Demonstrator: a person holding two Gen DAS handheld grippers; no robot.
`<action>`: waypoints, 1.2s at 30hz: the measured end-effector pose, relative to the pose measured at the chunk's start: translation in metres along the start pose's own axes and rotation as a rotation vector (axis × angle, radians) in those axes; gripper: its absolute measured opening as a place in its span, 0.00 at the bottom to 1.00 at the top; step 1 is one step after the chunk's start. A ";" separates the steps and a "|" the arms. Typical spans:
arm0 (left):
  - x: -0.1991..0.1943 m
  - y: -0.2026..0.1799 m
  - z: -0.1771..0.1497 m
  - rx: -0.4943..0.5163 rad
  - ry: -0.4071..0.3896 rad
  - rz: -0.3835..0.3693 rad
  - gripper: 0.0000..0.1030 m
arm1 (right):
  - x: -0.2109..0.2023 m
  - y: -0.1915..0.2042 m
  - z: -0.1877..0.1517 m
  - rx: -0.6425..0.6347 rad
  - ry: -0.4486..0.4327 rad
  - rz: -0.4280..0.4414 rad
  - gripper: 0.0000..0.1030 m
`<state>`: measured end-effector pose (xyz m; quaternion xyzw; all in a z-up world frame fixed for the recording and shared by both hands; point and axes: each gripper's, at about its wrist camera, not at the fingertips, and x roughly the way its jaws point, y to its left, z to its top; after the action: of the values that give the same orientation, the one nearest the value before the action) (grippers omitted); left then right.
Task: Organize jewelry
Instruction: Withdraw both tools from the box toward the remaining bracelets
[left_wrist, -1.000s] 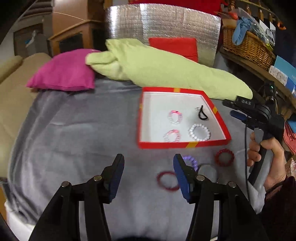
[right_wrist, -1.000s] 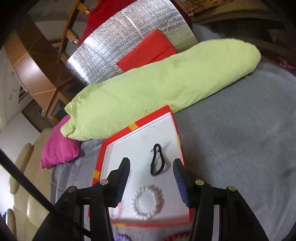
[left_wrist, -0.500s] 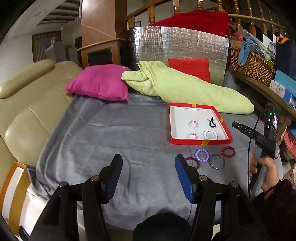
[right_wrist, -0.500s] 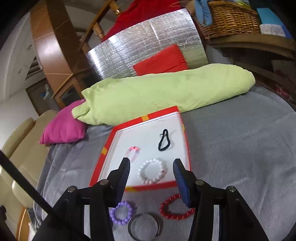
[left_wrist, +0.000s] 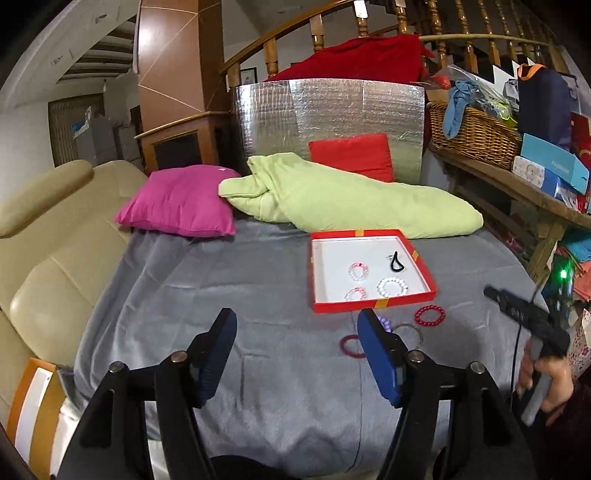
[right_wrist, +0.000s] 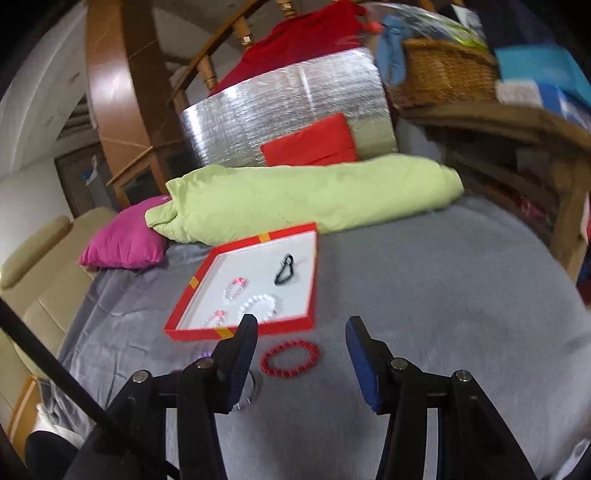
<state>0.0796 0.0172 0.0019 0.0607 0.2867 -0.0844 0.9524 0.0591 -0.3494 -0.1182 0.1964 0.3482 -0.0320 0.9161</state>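
A red tray (left_wrist: 373, 304) with a white floor lies on the grey blanket. In it are a white bead bracelet (left_wrist: 392, 287), two pink bracelets and a black loop (left_wrist: 397, 262). In front of it lie a red bead bracelet (left_wrist: 429, 315), a dark red bangle (left_wrist: 351, 345), a silver bangle (left_wrist: 408, 332) and a purple bracelet half hidden by a finger. My left gripper (left_wrist: 295, 325) hovers back from them, its jaws opening on nothing. My right gripper (right_wrist: 301, 328) is open above the red bead bracelet (right_wrist: 290, 358), short of the tray (right_wrist: 280, 326).
A green bolster (left_wrist: 351, 199), a magenta pillow (left_wrist: 177, 206) and a red cushion (left_wrist: 351, 155) line the far side before a silver foil board (left_wrist: 325, 114). A beige sofa (left_wrist: 44, 266) lies left. A wooden shelf with a wicker basket (left_wrist: 476, 133) stands right.
Both grippers have pulled back and up from the tray, so more of the blanket and the loose bracelets show. The left jaws have spread wider. The right view has rolled.
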 end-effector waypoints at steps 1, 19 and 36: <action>0.012 -0.002 -0.001 -0.002 0.013 -0.012 0.67 | 0.002 -0.003 -0.001 0.027 0.016 0.014 0.51; 0.182 -0.020 -0.044 0.028 0.150 -0.119 0.67 | 0.024 0.022 -0.019 -0.135 0.111 0.058 0.51; 0.226 -0.036 -0.066 0.075 0.344 -0.185 0.67 | 0.077 0.039 -0.035 -0.160 0.309 0.031 0.53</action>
<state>0.2226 -0.0354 -0.1811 0.0829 0.4464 -0.1707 0.8745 0.1029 -0.2936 -0.1789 0.1309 0.4834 0.0405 0.8646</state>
